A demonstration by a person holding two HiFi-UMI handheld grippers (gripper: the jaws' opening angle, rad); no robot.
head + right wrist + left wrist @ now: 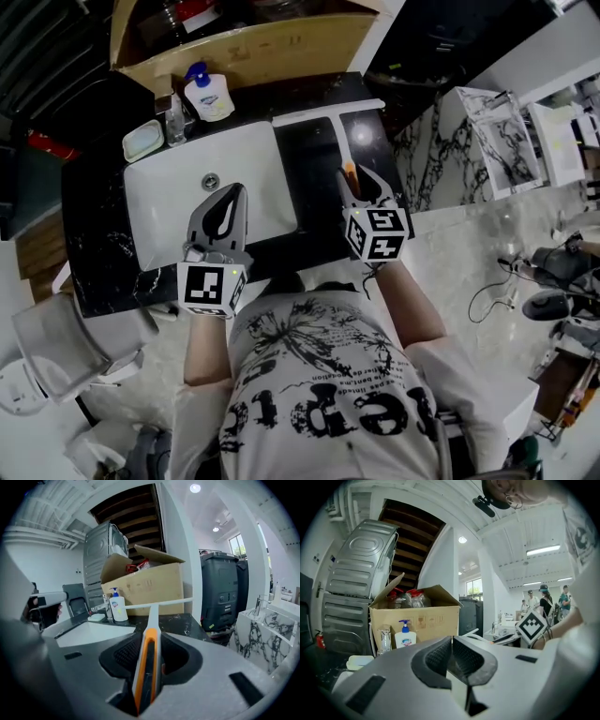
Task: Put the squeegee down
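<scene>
Black marble countertop (314, 183) borders a white sink (169, 202). The right gripper (360, 183) clamps the squeegee (330, 131) by its orange handle, with the blade out over the counter. The left gripper (230, 199) hovers above the sink, jaws together and empty. If released too high, the squeegee could bounce into the basin.

White squeegee (151, 634) with orange grip, white sink (169, 197), black countertop (309, 159), perhaps faintly speckled.

squeegee (153, 615): smooth white plastic, glossy orange strip down the handle
table (94, 225): shiny black stone, white veins
sink (169, 206): glossy white, looks ceramic
box (262, 52): plain matt brown cardboard
soap bottle (208, 94): slick white plastic
fingers (438, 658): matt grey plastic, pads black and kinda rough
</scene>
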